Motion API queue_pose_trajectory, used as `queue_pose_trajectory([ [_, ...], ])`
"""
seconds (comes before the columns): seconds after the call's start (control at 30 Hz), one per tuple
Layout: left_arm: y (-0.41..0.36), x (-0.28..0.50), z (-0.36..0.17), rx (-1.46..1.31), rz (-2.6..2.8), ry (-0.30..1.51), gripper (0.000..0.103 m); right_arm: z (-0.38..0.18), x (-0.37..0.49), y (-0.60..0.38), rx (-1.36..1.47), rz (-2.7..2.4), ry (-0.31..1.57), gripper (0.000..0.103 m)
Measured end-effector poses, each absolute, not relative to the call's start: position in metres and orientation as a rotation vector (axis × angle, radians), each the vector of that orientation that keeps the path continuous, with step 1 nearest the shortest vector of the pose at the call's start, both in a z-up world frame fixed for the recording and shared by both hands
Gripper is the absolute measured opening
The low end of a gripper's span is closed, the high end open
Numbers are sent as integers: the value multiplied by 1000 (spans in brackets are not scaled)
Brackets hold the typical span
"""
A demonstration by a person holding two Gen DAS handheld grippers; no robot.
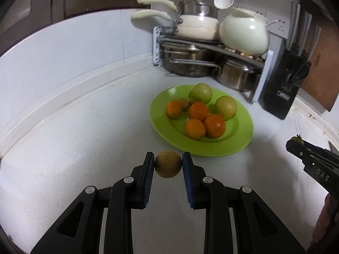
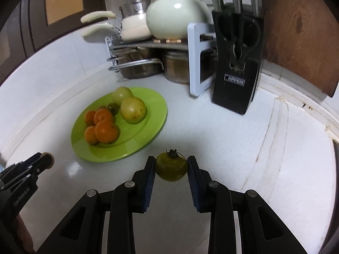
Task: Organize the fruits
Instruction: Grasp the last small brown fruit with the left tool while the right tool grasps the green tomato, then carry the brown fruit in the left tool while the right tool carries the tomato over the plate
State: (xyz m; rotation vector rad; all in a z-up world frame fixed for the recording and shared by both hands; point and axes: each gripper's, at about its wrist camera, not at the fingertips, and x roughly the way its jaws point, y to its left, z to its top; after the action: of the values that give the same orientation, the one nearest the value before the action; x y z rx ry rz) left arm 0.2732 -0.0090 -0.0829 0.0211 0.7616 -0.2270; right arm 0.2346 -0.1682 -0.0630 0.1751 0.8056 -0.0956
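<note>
My left gripper [image 1: 168, 165] is shut on a small brownish-yellow round fruit [image 1: 168, 164], held above the white counter just in front of the green plate [image 1: 243, 131]. The plate carries several oranges [image 1: 214, 125] and two pale green apples [image 1: 201, 93]. My right gripper [image 2: 171, 166] is shut on a green tomato [image 2: 171, 166] with a dark stem, held off the counter to the right of the green plate [image 2: 152, 114]. The right gripper [image 1: 296, 142] shows at the right edge of the left wrist view; the left gripper [image 2: 45, 158] shows at the lower left of the right wrist view.
A metal rack [image 1: 211, 50] with cream pans, a white pot [image 1: 243, 33] and steel pots stands in the back corner. A black knife block [image 2: 237, 63] with scissors stands right of it, next to a wooden board [image 2: 300, 31]. White counter surrounds the plate.
</note>
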Motion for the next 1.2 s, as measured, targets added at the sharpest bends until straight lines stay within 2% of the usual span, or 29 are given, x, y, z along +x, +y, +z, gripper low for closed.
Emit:
queue_pose_trajectory([
  [0.6, -19, 265, -33, 2, -334, 660, 27, -15, 221, -160, 155, -5, 699, 31],
  [1.2, -39, 306, -11, 55, -399, 638, 27, 11, 269, -148, 101, 102, 653, 31],
])
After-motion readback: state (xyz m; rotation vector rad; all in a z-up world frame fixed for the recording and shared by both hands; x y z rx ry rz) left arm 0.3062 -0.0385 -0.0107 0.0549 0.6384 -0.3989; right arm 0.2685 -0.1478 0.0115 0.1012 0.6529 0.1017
